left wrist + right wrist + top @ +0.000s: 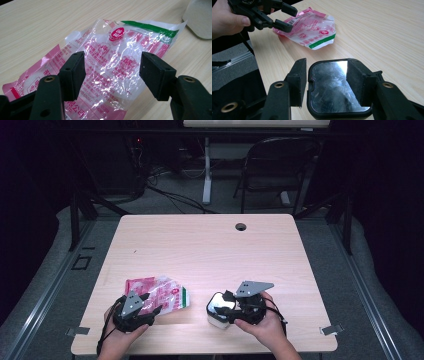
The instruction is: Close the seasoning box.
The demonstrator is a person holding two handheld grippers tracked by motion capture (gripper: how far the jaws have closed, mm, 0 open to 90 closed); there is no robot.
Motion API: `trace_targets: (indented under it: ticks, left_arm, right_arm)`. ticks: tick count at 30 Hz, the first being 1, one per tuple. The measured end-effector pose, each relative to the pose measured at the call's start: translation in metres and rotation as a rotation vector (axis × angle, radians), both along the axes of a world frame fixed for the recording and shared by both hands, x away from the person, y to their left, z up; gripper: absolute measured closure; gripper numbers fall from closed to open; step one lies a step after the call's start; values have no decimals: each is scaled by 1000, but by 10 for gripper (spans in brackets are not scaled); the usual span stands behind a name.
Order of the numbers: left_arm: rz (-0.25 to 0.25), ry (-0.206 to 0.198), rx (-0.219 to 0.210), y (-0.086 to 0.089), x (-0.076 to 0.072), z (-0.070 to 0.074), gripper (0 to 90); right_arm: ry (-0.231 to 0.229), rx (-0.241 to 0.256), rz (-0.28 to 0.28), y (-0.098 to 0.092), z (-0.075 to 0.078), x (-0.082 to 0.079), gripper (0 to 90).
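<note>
Printed in pink Chinese characters across the clear plastic bag (110,67), mostly too crinkled to read. Legible near the bottom edge: "限公司" above "LTD.", beside small digit strings too blurred to make out. Red oval logo with white characters near the green stripe, unreadable.

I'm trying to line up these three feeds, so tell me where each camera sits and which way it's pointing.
High view: above the person's side, looking forward and down on the table; both hands, left gripper and right gripper show.
Left gripper view: on the left gripper, looking along its open jaws at the plastic packet.
Right gripper view: on the right gripper, jaws either side of the mirror-topped box; a hand shows beyond.
All three share the packet.
</note>
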State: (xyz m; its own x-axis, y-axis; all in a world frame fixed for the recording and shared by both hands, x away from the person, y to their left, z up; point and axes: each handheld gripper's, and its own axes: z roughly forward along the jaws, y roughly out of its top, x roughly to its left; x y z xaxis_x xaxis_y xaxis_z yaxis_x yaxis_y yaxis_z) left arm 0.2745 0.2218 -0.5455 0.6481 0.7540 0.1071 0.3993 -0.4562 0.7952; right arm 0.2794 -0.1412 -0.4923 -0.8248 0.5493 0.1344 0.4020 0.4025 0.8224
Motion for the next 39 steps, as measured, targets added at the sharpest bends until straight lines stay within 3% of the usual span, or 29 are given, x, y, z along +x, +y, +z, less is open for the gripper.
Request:
trace_targets:
  ticks: [22,39]
  left_arm:
    - [8,-7,1,3,1,0,374]
    - [24,-6,-13,7,1,2,374]
  right_arm:
    - [-4,12,-20,-6,2,1,502]
    - [1,35,-126,-30,1,10,494]
